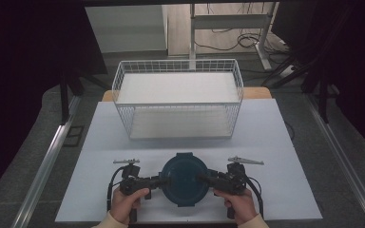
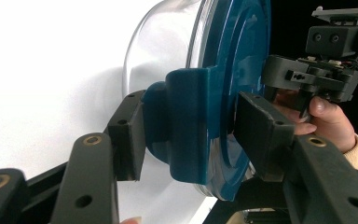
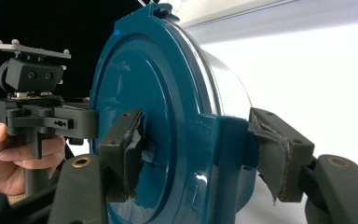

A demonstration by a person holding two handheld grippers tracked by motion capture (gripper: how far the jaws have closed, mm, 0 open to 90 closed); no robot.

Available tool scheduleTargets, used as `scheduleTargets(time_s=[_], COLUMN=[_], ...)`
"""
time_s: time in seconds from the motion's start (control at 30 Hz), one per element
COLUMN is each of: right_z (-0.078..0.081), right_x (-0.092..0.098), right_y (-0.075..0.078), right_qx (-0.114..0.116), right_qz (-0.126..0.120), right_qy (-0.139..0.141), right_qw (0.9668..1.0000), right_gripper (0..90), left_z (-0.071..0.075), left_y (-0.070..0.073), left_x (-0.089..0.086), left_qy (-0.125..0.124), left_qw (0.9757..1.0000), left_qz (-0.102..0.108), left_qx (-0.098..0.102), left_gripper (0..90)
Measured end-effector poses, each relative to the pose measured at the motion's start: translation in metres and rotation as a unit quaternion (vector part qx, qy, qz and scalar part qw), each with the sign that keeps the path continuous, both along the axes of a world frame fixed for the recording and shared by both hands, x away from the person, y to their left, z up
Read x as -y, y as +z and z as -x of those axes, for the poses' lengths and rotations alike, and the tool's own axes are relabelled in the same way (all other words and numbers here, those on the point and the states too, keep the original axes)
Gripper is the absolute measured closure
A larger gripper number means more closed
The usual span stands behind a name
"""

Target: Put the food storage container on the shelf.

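**Both grippers standing at opposite lid clips of the round container**

The container (image 1: 184,179) is sitting on the table (image 1: 285,142) near the front edge, between the two hands, with its blue lid (image 1: 185,175) facing up. The white wire basket (image 1: 178,97) is standing at 12 o'clock from it, well apart.

The left gripper (image 1: 164,180) is reaching in from 9 o'clock of the lid. In the left gripper view its jaws are straddling the lid's side clip (image 2: 186,121): one pad is lying against the clip's outer face at 9 o'clock of that picture, the other pad is standing over the lid's top at 3 o'clock, just beside it. Whether that second pad is pressing on the lid cannot be told. The jaws are standing at a middling width with the clip between them.

The right gripper (image 1: 203,178) is coming in from 3 o'clock of the lid. In the right gripper view its worn pads are bearing on the opposite clip (image 3: 226,144) and the lid face, one at 9 o'clock, one at 3 o'clock, and the jaws are clamping down on that clip.

The clear body of the container (image 2: 163,42) is showing behind the lid in the left gripper view.
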State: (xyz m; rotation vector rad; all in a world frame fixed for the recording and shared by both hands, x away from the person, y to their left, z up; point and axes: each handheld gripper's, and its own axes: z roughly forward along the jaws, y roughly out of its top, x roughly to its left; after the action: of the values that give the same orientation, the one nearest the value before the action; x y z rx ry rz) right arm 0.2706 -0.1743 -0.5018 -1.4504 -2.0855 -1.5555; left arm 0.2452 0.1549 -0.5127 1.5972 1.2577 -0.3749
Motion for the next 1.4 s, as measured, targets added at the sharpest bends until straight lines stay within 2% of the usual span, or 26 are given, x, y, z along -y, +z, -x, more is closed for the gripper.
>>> scheduleTargets(time_s=[0.33,0.67,0.83,1.23,1.4], right_z=[-0.001,-0.012,-0.023,-0.051,-0.066], right_x=[0.000,0.000,-0.004,-0.014,-0.019], right_y=[0.011,0.028,0.047,0.108,0.130], right_qx=[0.016,0.027,0.036,0.072,0.084], right_qz=[0.002,0.002,0.000,-0.001,0.001], right_qy=[0.001,0.004,0.007,0.012,0.016], right_qw=[0.9999,0.9996,0.9993,0.9974,0.9963], right_gripper=[38.0,38.3,38.5,39.1,39.3], left_z=[-0.002,-0.017,-0.029,-0.053,-0.070], left_y=[0.010,0.030,0.053,0.108,0.130], left_x=[0.000,-0.002,-0.006,-0.017,-0.022], left_qy=[-0.002,-0.011,-0.013,-0.006,-0.002], left_qw=[0.9999,0.9995,0.9989,0.9969,0.9957], left_qz=[0.003,-0.004,-0.008,-0.003,-0.001], left_qx=[0.013,0.029,0.043,0.079,0.093], left_gripper=[46.3,46.3,46.4,46.4,46.3])
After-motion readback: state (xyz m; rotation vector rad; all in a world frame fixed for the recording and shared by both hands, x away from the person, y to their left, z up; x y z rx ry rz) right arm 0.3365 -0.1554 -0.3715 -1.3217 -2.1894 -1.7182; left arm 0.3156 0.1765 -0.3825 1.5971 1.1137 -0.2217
